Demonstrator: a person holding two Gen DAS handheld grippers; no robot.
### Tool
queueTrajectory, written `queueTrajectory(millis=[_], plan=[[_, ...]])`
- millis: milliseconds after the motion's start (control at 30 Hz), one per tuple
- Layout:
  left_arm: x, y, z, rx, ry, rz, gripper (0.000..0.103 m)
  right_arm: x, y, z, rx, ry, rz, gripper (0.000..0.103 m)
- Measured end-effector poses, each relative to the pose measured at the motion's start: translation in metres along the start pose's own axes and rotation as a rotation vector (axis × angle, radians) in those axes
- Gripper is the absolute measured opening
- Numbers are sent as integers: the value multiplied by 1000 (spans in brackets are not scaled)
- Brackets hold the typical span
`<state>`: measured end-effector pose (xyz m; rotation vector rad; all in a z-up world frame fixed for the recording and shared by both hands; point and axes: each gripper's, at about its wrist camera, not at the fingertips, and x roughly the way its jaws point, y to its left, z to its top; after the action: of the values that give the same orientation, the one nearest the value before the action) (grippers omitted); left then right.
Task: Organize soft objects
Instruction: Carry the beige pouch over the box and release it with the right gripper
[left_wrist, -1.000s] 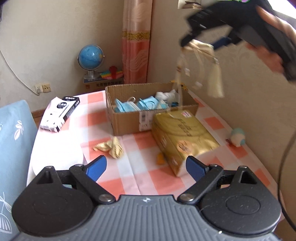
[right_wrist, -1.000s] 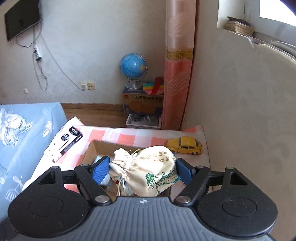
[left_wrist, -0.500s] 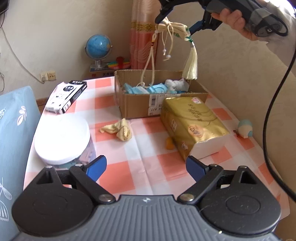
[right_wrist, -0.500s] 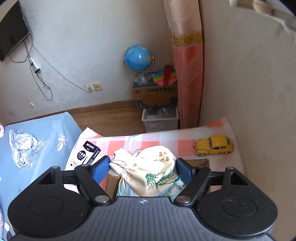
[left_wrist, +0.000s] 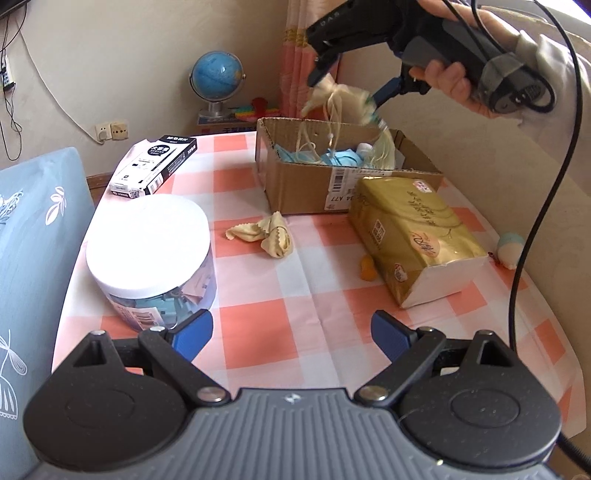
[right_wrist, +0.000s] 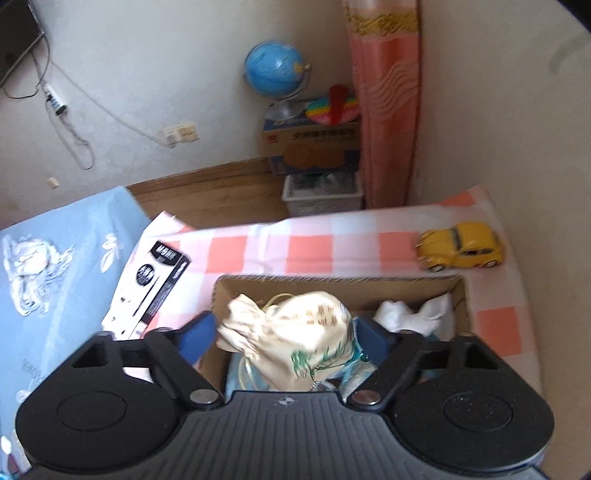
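Cream drawstring pouch (left_wrist: 341, 98) hangs over the cardboard box (left_wrist: 314, 184) in the left wrist view, pinched by the right gripper (left_wrist: 345, 86), tassel dangling inside. Left gripper (left_wrist: 291, 332) has its fingers spread wide above the checkered tabletop (left_wrist: 266, 314). Right wrist view: pouch (right_wrist: 295, 339) sits between the blue fingers (right_wrist: 195, 332), right above the box (right_wrist: 332, 284).

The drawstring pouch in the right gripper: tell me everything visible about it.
The drawstring pouch is cream fabric, soft and bulging, printed with green bamboo and tan characters. Its neck is cinched and points left in the right wrist view. The right gripper holds it between blue fingers above the open cardboard box. In the left wrist view, its cords, beads and a pale tassel dangle into the box.
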<state>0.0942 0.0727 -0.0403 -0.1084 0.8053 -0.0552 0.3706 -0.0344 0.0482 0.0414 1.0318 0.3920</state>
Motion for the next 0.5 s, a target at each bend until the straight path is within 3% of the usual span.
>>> queueTrajectory(millis=[33, 500], plan=[[0, 0, 0, -1, 0, 0, 92, 2, 0, -2, 0, 1, 8, 103], [-1, -6, 0, 16, -3, 0, 92, -27, -18, -46, -88, -100, -81, 103]])
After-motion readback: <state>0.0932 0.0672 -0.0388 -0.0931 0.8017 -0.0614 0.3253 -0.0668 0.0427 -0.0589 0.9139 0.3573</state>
